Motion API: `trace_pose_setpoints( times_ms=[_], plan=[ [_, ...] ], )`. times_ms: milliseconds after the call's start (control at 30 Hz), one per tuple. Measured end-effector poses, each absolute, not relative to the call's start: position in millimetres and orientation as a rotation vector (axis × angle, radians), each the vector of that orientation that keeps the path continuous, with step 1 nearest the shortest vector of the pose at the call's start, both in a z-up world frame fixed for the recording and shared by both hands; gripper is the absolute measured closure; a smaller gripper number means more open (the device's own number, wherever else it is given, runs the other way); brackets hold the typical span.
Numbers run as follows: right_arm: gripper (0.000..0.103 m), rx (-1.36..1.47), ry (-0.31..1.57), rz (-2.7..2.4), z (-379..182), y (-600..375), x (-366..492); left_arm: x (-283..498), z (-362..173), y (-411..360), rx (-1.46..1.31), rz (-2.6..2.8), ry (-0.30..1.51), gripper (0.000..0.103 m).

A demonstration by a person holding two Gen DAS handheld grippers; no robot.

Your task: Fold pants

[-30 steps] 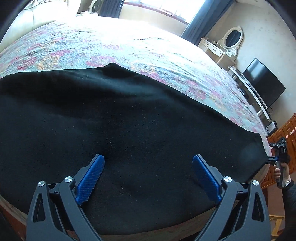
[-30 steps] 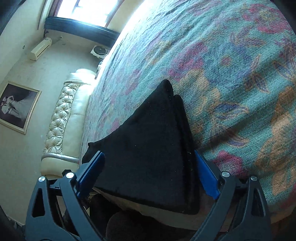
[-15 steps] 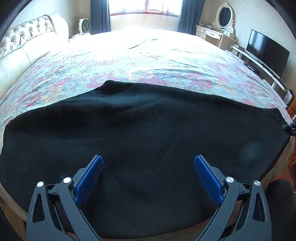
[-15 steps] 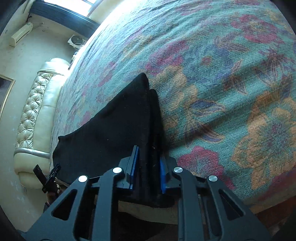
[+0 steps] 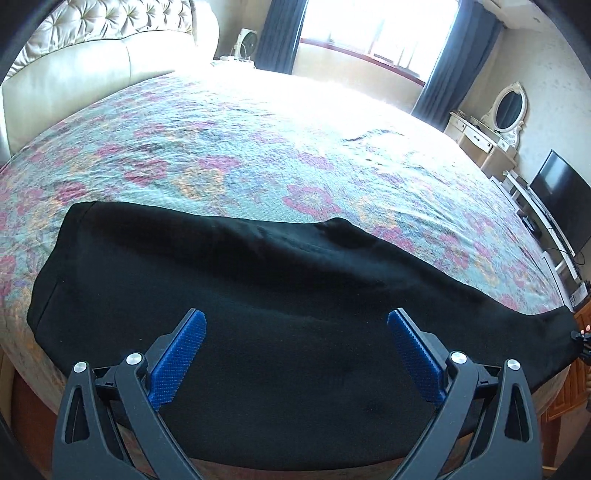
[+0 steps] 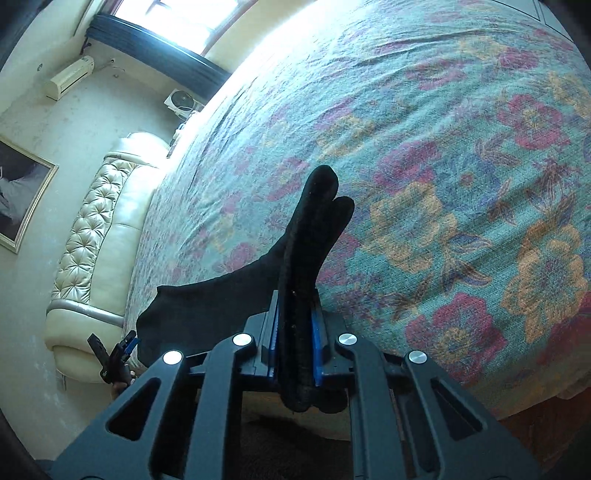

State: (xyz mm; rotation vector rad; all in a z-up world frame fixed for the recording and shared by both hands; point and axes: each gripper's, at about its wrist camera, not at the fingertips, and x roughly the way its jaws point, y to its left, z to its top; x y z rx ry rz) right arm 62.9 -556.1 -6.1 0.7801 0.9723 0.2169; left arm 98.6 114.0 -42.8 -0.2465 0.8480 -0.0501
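Note:
Black pants (image 5: 258, 295) lie lengthwise along the near edge of the floral bed cover (image 5: 258, 147). My left gripper (image 5: 295, 317) hovers open over their middle, blue pads wide apart and nothing between them. In the right wrist view my right gripper (image 6: 295, 306) is still closing, its blue pads pressing on the bunched leg end of the pants (image 6: 314, 221), which stands lifted off the bed cover (image 6: 443, 147). The rest of the pants trails down toward the left gripper (image 6: 118, 354), seen small at the lower left. The right gripper (image 5: 583, 339) shows at the far right edge of the left wrist view.
A cream tufted headboard (image 5: 92, 55) closes off the left end of the bed. A white dresser with an oval mirror (image 5: 506, 110) and a TV (image 5: 561, 199) stand along the right wall. A bright window with dark curtains (image 5: 369, 29) is beyond the bed.
The right gripper went from open around the pants' leg end to shut on it and raised it off the bed. The left gripper drew back and up, staying open.

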Motion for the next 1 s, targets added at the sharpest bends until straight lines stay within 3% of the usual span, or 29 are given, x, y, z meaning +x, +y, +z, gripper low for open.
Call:
trace_pose_setpoints(
  times_ms=[567, 1000],
  plan=[
    [0.09, 0.649, 0.885, 0.323, 100.7, -422.4, 86.0, 83.0, -24.0, 109.3, -0.155, -0.08, 0.848, 0.005],
    [0.09, 0.553, 0.959, 0.48, 103.8, -285.7, 132.1, 80.7, -4.6, 116.7, -0.148, -0.075, 0.802, 0.005]
  ],
)
